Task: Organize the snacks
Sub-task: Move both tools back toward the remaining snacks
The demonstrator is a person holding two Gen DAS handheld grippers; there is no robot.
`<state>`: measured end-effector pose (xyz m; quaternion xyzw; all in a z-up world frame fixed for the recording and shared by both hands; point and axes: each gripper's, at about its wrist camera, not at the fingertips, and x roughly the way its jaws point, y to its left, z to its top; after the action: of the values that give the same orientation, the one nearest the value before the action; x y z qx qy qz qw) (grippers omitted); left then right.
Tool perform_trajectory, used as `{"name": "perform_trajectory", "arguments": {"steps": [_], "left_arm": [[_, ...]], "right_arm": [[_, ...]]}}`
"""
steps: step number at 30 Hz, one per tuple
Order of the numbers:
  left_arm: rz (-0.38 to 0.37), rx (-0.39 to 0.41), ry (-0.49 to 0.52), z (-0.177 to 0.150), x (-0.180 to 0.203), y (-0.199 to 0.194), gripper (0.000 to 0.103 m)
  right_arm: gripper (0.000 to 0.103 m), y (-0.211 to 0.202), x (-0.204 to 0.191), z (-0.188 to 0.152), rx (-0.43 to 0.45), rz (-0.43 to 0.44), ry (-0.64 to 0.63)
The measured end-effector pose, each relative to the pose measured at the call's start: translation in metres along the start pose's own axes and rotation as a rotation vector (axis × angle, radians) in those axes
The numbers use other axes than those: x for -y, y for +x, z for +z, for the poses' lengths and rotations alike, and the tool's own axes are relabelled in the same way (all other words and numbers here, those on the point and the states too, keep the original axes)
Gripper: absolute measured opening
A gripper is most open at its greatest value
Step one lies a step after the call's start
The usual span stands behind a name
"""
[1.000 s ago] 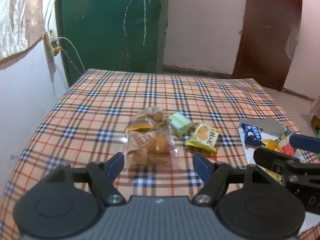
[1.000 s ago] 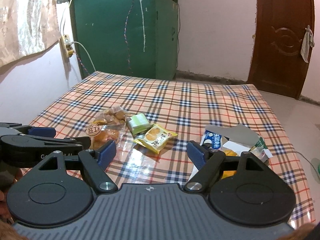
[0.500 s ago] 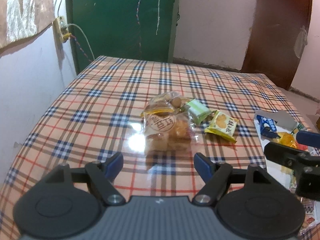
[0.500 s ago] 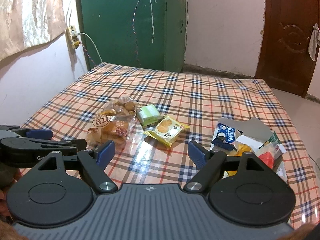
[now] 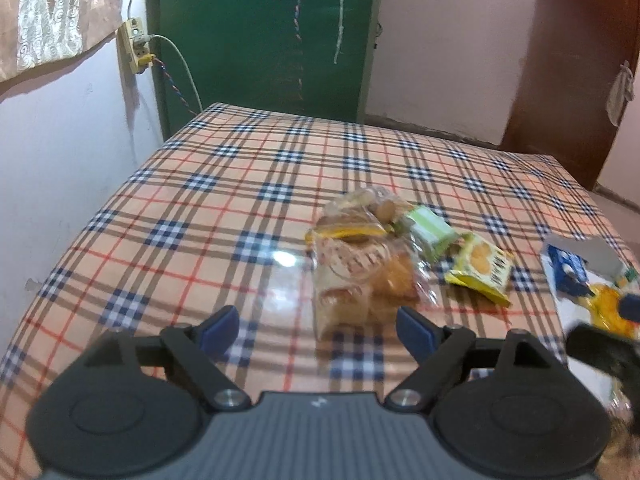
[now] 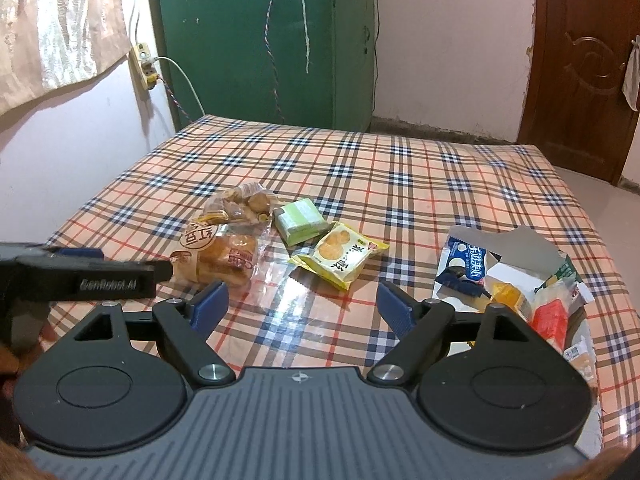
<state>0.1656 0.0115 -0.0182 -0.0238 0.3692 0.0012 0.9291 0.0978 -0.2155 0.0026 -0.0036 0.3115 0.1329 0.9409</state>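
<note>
Loose snacks lie mid-table: a clear bag of pastries (image 5: 360, 276) (image 6: 218, 254), a smaller clear bag of biscuits (image 5: 360, 210) (image 6: 242, 204), a green packet (image 5: 430, 230) (image 6: 300, 222) and a yellow cracker packet (image 5: 482, 266) (image 6: 340, 256). A white box (image 6: 516, 276) (image 5: 580, 276) at the right holds several packets, one blue (image 6: 464, 266). My left gripper (image 5: 318, 328) is open and empty, just short of the pastry bag. My right gripper (image 6: 302, 304) is open and empty, short of the yellow packet.
The table carries a checked cloth (image 5: 240, 184) (image 6: 400, 168). A wall with a socket and cable (image 5: 138, 46) runs along its left side. A green cabinet (image 6: 264, 40) stands behind, a brown door (image 6: 580, 68) at the far right.
Both grippers have risen and drawn back a little, and the left view has swung left, so the snacks sit further right in it. The snacks have not moved. Both stay open.
</note>
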Motion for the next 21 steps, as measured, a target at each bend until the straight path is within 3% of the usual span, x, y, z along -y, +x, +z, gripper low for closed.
{"name": "perform_trajectory", "arguments": {"steps": [6, 13, 19, 21], "left_arm": [[0.078, 0.021, -0.022, 0.029, -0.007, 0.036, 0.086], [0.217, 0.008, 0.063, 0.051, -0.009, 0.075, 0.086], [0.149, -0.067, 0.188, 0.013, -0.01, 0.06, 0.085], [0.068, -0.081, 0.199, -0.006, -0.012, 0.043, 0.085]], "right_arm": [[0.103, 0.005, 0.011, 0.001, 0.0, -0.007, 0.012], [0.103, 0.008, 0.021, 0.001, -0.001, -0.019, 0.029], [0.103, 0.011, 0.025, 0.001, 0.002, -0.019, 0.045], [0.103, 0.011, 0.026, 0.002, 0.005, -0.017, 0.05]]}}
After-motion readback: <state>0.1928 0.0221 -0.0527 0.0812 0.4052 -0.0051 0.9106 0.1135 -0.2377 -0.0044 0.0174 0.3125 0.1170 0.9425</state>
